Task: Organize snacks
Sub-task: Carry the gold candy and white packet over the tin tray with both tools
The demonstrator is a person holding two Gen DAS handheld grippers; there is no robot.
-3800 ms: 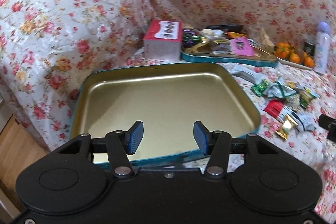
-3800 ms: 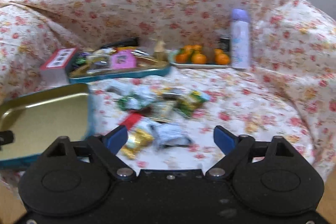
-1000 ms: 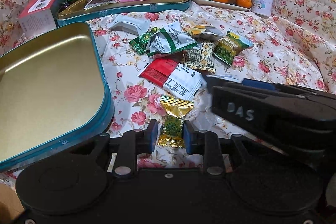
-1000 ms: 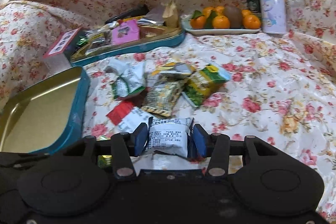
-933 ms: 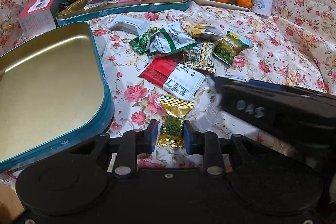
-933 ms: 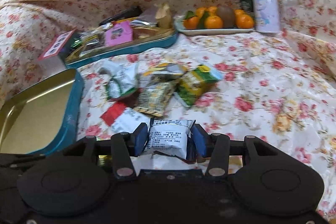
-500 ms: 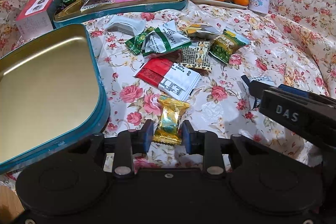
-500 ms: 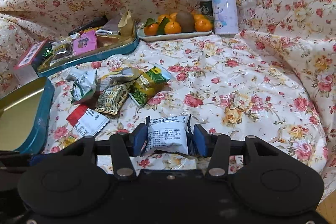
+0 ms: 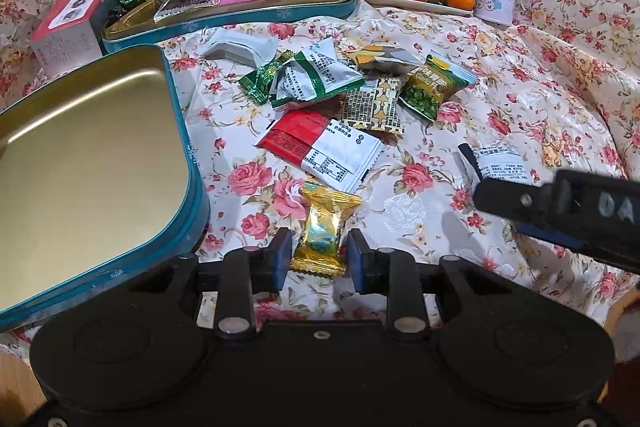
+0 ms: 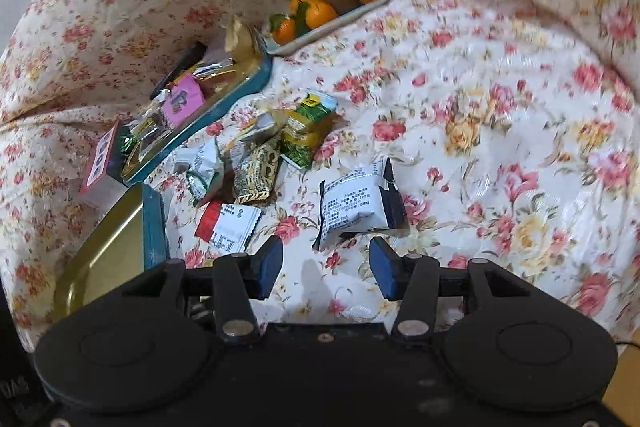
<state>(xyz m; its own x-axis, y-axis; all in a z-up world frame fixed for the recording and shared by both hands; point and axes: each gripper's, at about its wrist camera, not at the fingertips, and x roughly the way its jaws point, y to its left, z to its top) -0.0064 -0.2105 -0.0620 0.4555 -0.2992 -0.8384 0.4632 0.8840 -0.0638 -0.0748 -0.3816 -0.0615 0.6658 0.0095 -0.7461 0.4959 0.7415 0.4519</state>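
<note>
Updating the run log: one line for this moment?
left gripper: around gold candy | right gripper: open, white packet released on cloth | tin: empty

empty tin (image 9: 92, 155): glossy gold metal, teal outside
gold candy (image 9: 325, 227): shiny crinkled foil
white packet (image 10: 356, 203): smooth plastic film
floral cover (image 9: 500, 99): satiny quilted cloth
left tongs (image 9: 319, 259): matt black plastic
</note>
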